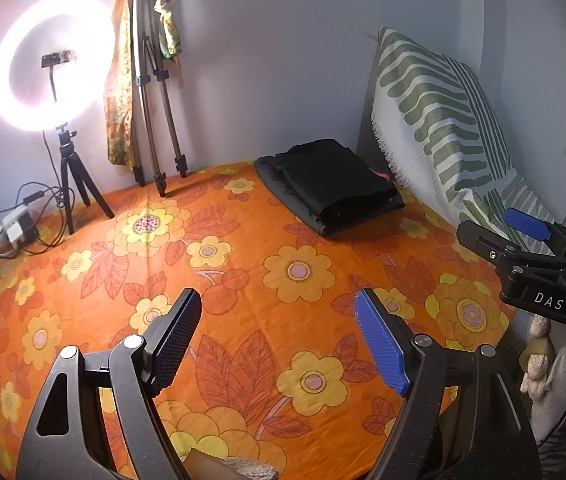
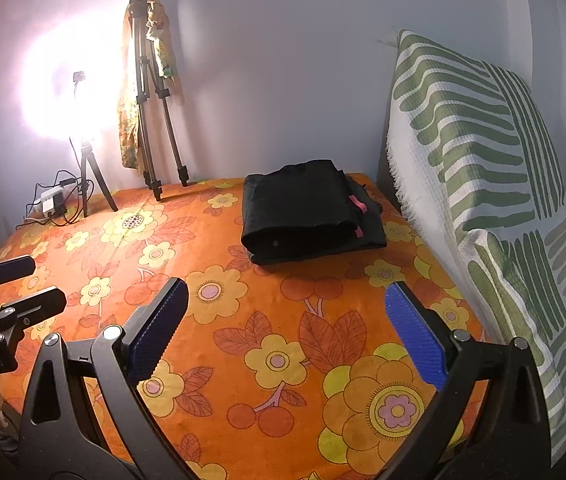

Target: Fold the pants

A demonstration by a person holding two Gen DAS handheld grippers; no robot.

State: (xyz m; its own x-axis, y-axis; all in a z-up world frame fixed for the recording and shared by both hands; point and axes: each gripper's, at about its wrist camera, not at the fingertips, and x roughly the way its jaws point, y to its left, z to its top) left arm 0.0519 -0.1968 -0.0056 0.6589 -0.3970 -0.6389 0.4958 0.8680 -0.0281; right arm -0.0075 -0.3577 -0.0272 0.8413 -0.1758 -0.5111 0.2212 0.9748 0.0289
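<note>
Hovering over the orange flowered bedspread (image 1: 243,264), the left gripper (image 1: 279,344) has its jaws spread wide with nothing between them. Same story for the right gripper (image 2: 287,344): jaws apart, empty, only bedspread under them. And the black pants (image 2: 303,216)? Folded into a neat bundle at the far side of the bed, near the wall, just beside the green-striped pillow (image 2: 483,140), well apart from both grippers. Off to the left a ring light (image 1: 47,64) blazes beside a tripod (image 1: 151,92).

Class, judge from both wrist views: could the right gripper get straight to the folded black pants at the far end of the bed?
Probably yes. The right gripper is open and empty, only bare orange bedspread lies before the black pants, and the left gripper stays off to its side.
</note>
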